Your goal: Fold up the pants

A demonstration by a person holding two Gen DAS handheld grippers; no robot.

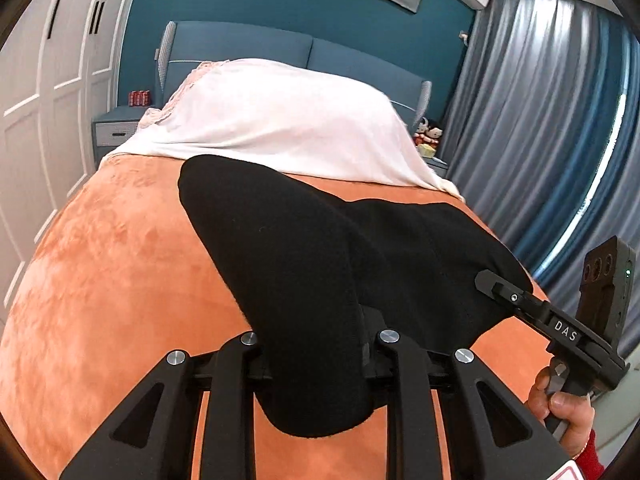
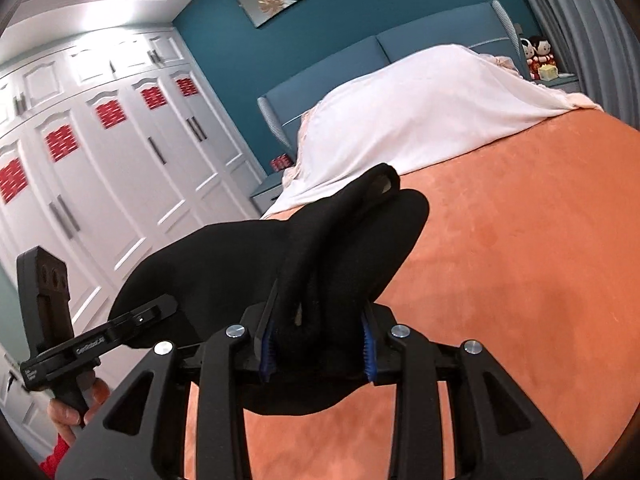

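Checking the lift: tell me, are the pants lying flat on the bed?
No: the black pants hang bunched between both grippers, raised above the orange bedspread.

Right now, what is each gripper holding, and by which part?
Both hold the black pants: the left gripper clamps a bunched end; the right gripper clamps a bunched fold. Which part of the garment cannot be told.
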